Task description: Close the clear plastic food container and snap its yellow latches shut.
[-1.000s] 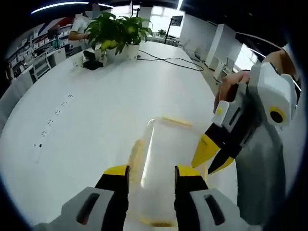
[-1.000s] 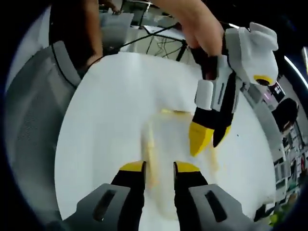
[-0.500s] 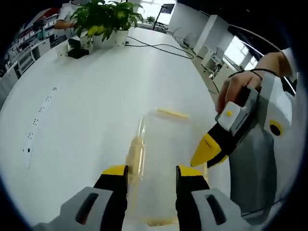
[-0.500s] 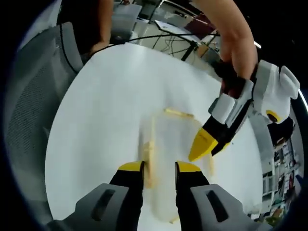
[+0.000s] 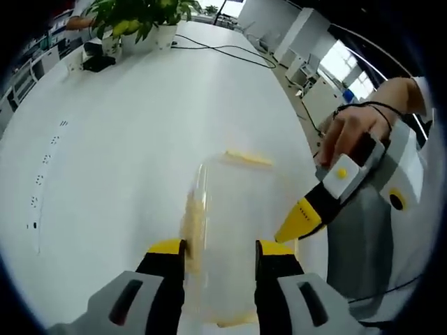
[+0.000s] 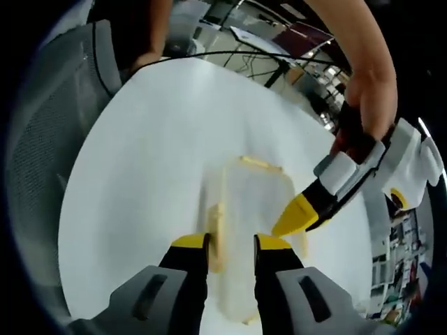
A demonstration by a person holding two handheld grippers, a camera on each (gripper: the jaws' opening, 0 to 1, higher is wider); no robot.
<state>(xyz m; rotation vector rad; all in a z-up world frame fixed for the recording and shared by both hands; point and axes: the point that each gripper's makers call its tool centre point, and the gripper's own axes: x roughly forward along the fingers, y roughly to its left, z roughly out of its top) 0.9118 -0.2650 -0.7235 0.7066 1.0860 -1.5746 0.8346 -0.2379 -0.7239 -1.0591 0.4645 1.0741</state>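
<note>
The left gripper (image 5: pixel 220 252) hovers with jaws parted over the clear rectangular plastic food container (image 5: pixel 234 237) on the white table (image 5: pixel 126 139); the right gripper (image 6: pixel 230 251) likewise hovers unclenched; only the left gripper view shows far potted green plants (image 5: pixel 136 17).

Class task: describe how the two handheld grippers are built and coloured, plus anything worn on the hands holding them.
Each gripper, left gripper and right gripper, has a white and grey body, black jaws with yellow tips, and a yellow round button on its white side block. The right one also carries a small yellow dot on a white plate. The hand holding it wears a thin black wristband.
</note>
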